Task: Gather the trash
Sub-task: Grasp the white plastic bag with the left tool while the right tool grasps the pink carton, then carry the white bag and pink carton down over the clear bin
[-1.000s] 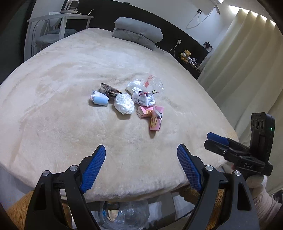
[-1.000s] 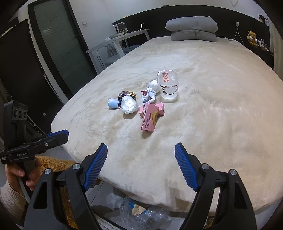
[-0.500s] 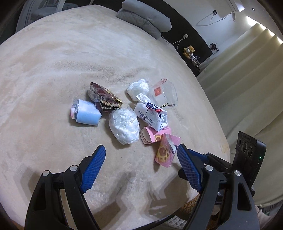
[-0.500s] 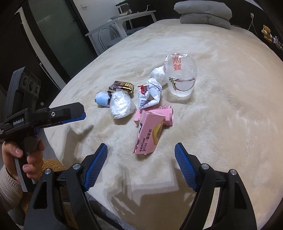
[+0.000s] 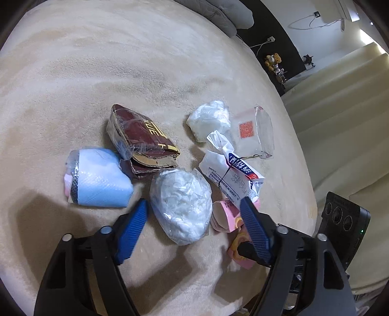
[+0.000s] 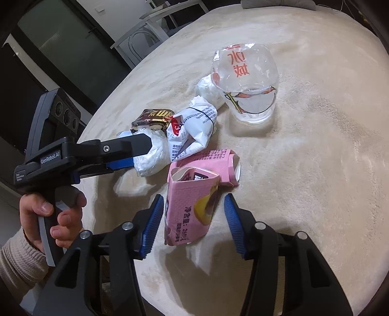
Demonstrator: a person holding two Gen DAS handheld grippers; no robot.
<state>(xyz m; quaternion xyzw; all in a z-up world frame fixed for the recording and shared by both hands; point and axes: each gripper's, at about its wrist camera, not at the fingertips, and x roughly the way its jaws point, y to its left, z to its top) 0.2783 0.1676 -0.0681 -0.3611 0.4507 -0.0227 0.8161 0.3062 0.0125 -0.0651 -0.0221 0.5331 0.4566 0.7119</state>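
Bed: beige plush blanket [image 5: 121, 73] covers it; the trash sits bunched together in a small heap not far from the near edge.
Pink carton: crushed flat [image 6: 189, 209], lying between the blue pads of the right gripper [image 6: 193, 220]; a second pink carton [image 6: 209, 162] touches it just behind.
Right gripper: jaws have just been closing and now stand narrow on either side of the pink carton; small gaps show beside both pads, so no grip yet.
White plastic wad: bagged and crumpled [image 5: 181, 206], lying between the pads of the left gripper [image 5: 192, 226].
Left gripper: jaws have just been closing, half wide; the left pad is just beside the wad, the right pad stands apart from it, over the pink cartons.
Other trash: blue roll [image 5: 97, 181] at the left of the heap, brown packet [image 5: 143, 138] behind it, white printed wrapper [image 5: 231, 175], white tissue ball [image 5: 209, 119], clear plastic cup [image 6: 245, 82] farthest back.
Hand: bare hand [image 6: 48, 218] with a knit sleeve holds the left gripper's handle.
Background: grey pillows [image 5: 226, 14] at the head of the bed, cream curtain [image 5: 340, 121] along the right side.
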